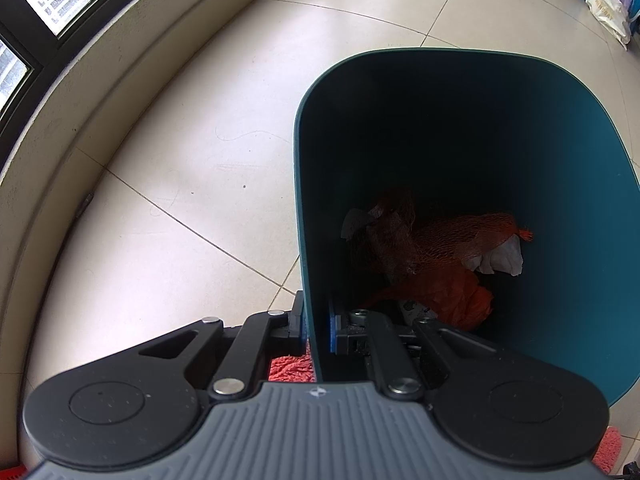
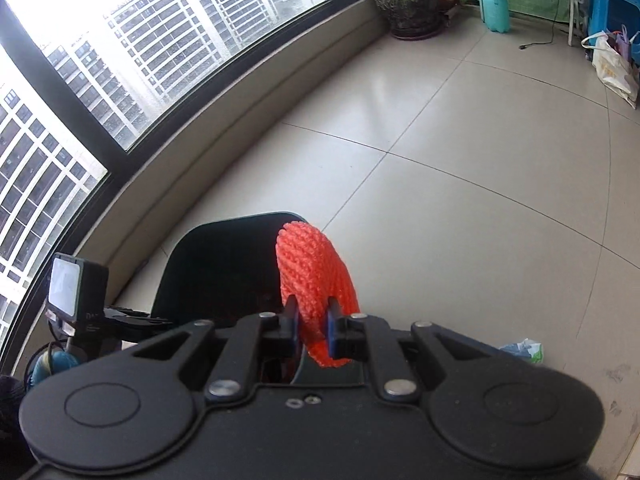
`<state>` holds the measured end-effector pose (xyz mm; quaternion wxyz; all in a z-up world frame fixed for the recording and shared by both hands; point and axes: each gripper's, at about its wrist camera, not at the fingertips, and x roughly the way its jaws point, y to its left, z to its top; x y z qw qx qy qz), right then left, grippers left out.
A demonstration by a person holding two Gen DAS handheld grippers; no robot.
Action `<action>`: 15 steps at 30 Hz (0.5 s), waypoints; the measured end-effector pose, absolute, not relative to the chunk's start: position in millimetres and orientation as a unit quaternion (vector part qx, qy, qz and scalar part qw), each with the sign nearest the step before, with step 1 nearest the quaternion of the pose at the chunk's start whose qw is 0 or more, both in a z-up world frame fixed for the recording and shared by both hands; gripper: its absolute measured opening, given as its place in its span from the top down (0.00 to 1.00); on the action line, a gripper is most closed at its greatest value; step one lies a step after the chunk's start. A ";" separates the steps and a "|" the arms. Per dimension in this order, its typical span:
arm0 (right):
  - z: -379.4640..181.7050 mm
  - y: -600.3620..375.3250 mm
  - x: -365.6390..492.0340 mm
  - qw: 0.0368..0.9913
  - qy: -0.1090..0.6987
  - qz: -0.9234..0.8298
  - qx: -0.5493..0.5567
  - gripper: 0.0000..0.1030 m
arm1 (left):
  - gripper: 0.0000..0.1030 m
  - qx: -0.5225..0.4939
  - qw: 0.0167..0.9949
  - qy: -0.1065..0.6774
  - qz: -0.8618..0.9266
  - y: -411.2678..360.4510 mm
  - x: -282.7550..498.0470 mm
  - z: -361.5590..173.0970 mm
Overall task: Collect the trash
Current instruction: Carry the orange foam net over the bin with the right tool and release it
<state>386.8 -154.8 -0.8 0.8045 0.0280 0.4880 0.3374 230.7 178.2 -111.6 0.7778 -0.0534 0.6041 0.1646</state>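
Trash bin (image 1: 460, 128), teal, holding orange netting (image 1: 464, 236), its wall pinched by the left gripper (image 1: 317, 326) fingers; right gripper (image 2: 313, 326) fingers pinching an orange knitted piece (image 2: 316, 276)

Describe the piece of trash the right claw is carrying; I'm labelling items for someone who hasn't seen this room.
Start at the curved window wall, then the dark bin below it. Beside the bin, the right claw pinches a roll of orange netting, the brightest thing there.

A high-rise flat's enclosed balcony: a curved window (image 2: 160, 60) facing apartment towers, pale tiled floor (image 2: 440, 160), a potted plant (image 2: 410, 8), a spray bottle (image 2: 496, 10) and shopping bags (image 2: 614, 66).
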 end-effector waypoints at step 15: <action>-84.9 -39.8 385.5 0.759 0.545 0.350 -0.064 0.87 | 0.91 -0.059 0.780 0.602 0.160 178.6 229.9 -110.5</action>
